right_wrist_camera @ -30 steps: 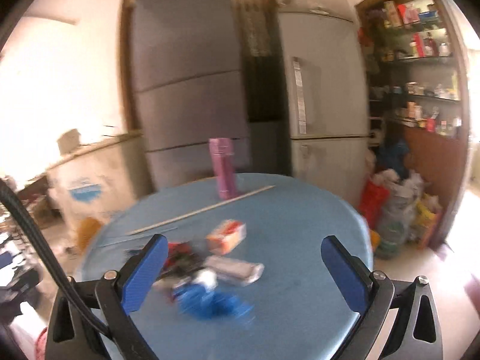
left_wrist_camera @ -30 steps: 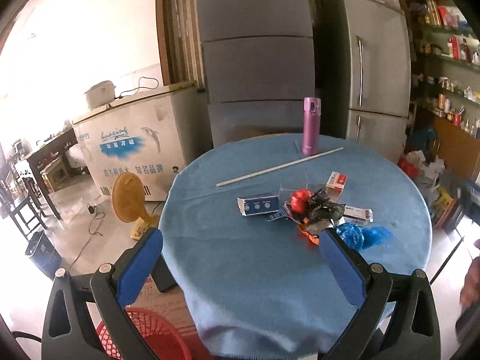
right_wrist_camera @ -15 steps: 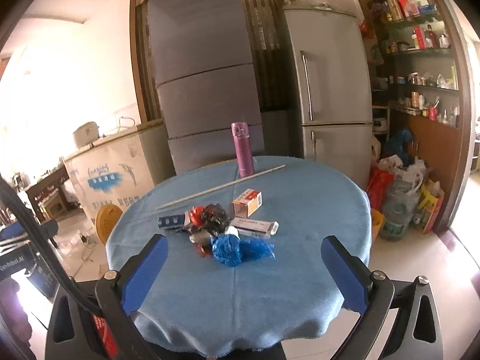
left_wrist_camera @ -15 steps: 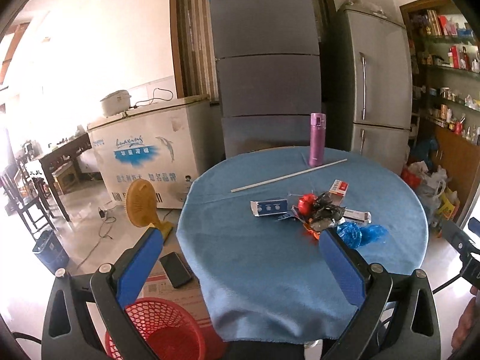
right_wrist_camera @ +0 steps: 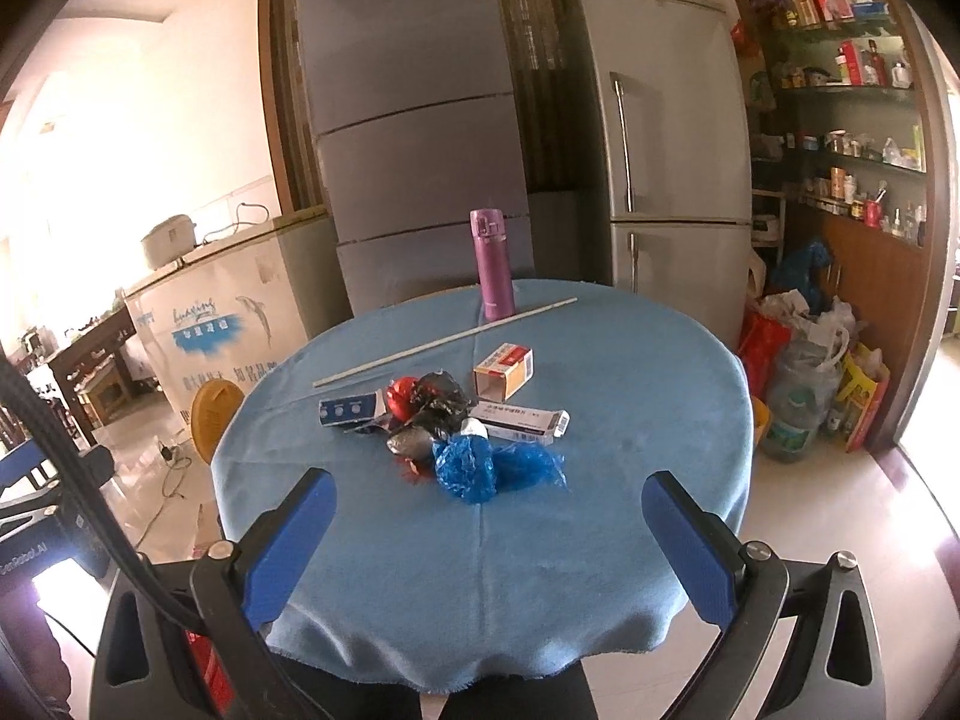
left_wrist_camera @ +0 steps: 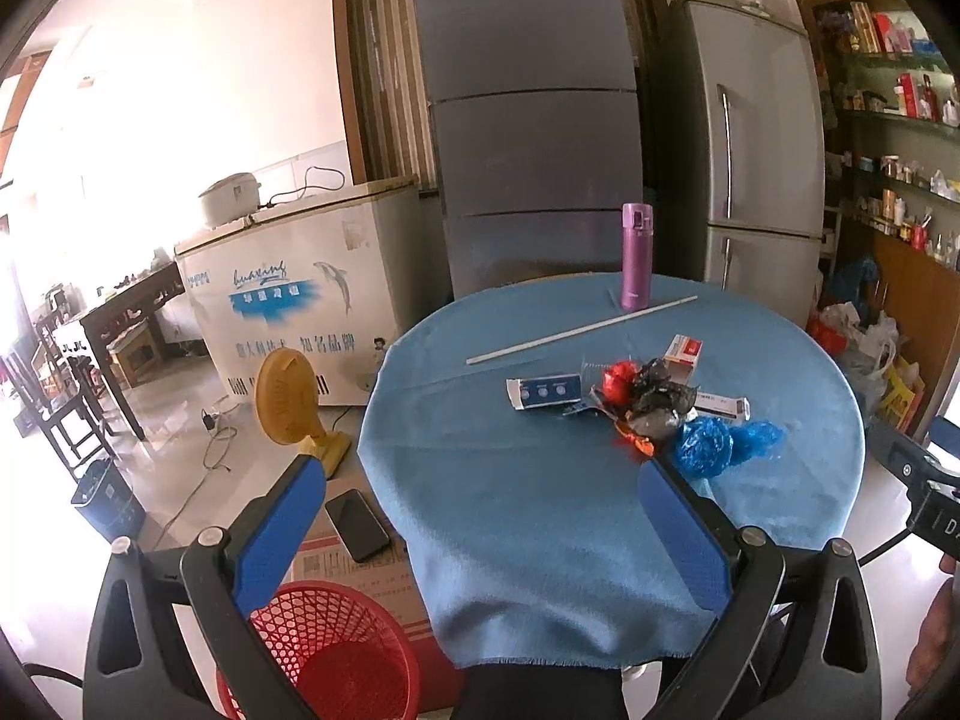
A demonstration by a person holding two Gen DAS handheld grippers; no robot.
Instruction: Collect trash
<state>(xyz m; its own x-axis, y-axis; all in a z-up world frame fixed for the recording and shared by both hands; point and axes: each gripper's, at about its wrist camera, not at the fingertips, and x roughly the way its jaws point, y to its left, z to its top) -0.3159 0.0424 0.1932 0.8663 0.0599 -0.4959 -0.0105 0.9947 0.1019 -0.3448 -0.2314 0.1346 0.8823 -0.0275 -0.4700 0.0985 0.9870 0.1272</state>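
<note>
My left gripper (left_wrist_camera: 480,516) hangs with its jaws spread wide and nothing between them, just short of the near edge of the round table (left_wrist_camera: 540,516). My right gripper (right_wrist_camera: 486,531) is likewise spread and empty, over that same edge. Only the left view shows the red mesh basket (left_wrist_camera: 336,648) on the floor below, beside a cardboard box (left_wrist_camera: 360,570) with a phone (left_wrist_camera: 357,525) lying on it. The trash sits mid-table in a loose cluster: a crumpled blue plastic bag (right_wrist_camera: 480,468) nearest, then a black bag (right_wrist_camera: 441,405), a red wrapper (right_wrist_camera: 401,396) and three small cartons. The right view shows the long white carton (right_wrist_camera: 522,420) clearly; the left view half hides it. Farther back lie a thin white rod (right_wrist_camera: 444,342) and an upright purple flask (right_wrist_camera: 493,264).
</note>
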